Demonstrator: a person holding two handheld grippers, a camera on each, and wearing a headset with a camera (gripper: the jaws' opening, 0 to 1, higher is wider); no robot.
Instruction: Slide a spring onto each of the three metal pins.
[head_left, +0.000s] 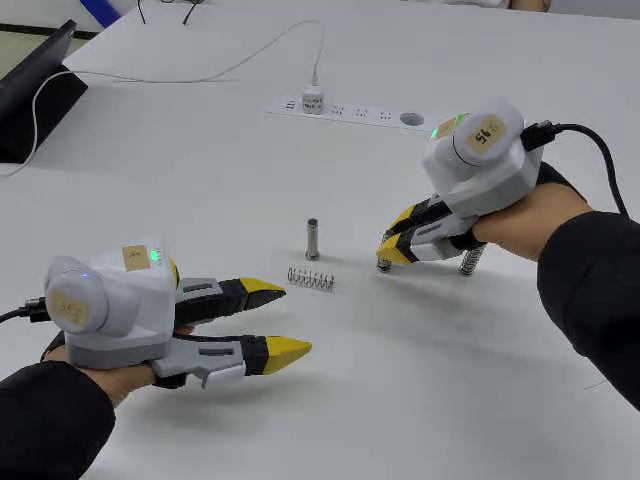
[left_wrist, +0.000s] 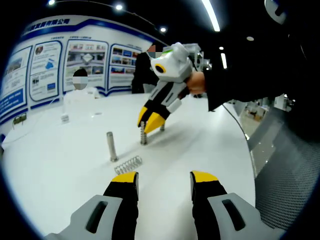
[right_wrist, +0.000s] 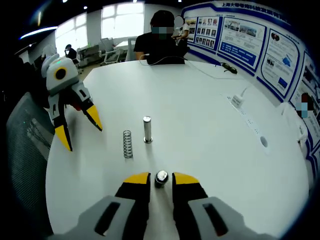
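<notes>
A bare metal pin (head_left: 312, 238) (left_wrist: 111, 146) (right_wrist: 147, 129) stands upright mid-table, and a loose spring (head_left: 311, 279) (left_wrist: 128, 164) (right_wrist: 127, 144) lies beside it. My right gripper (head_left: 388, 252) (right_wrist: 161, 179) is shut on a spring (head_left: 384, 262) (left_wrist: 143, 135) that sits on a second pin (right_wrist: 161, 176), its jaws close on either side. Behind that hand a third pin (head_left: 470, 260) carries a spring. At the near left my left gripper (head_left: 278, 320) (left_wrist: 162, 182) is held open with nothing in it, pointing at the loose spring.
A white power strip (head_left: 350, 112) with a plugged-in charger (head_left: 313, 98) and cable lies at the back. A dark screen (head_left: 30, 95) stands at the far left. A person (right_wrist: 162, 40) sits across the table. A mesh chair (right_wrist: 30, 135) is at the table edge.
</notes>
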